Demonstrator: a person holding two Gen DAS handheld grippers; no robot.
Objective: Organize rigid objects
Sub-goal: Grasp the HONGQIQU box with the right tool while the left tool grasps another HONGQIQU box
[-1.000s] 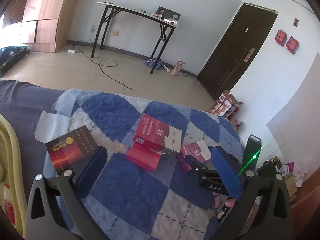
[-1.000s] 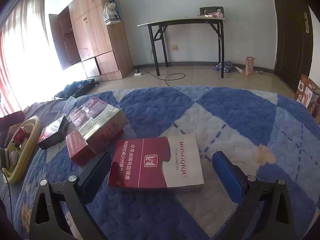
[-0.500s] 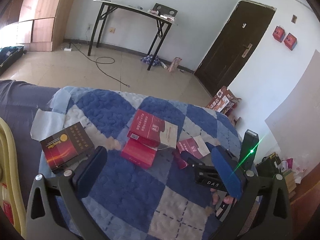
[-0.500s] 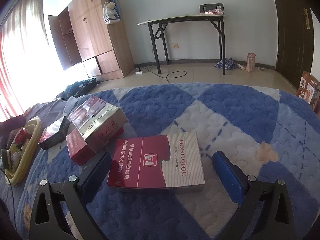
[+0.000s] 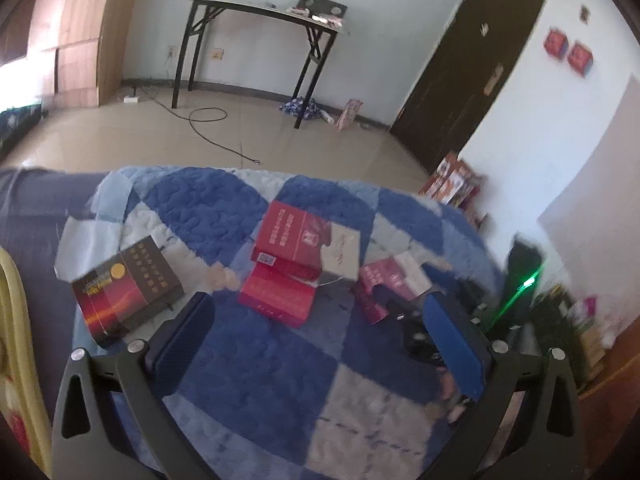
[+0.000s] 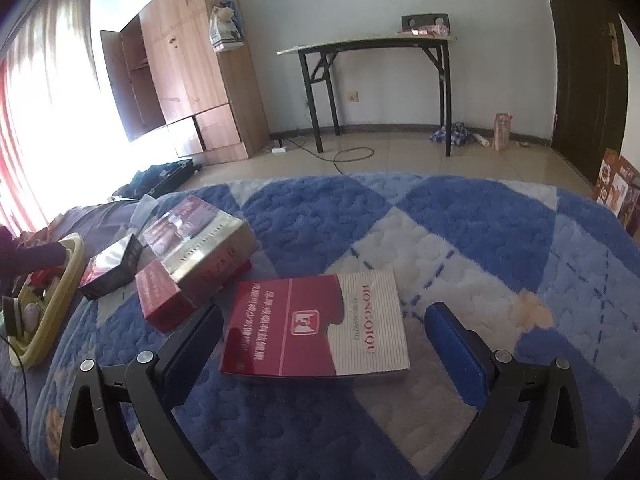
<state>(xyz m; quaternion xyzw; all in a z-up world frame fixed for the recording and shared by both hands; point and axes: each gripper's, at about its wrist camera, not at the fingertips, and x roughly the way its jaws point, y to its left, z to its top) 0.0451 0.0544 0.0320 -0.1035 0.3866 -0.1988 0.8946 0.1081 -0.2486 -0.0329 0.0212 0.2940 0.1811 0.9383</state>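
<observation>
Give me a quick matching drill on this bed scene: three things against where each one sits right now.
Things:
1. HONGQIQU carton
2. black box
3. yellow basket

Places:
A. at the bed's left edge
B. between the right gripper's open fingers
C. just left of the two stacked cartons

Pairs: 1-B, 2-C, 3-A
</observation>
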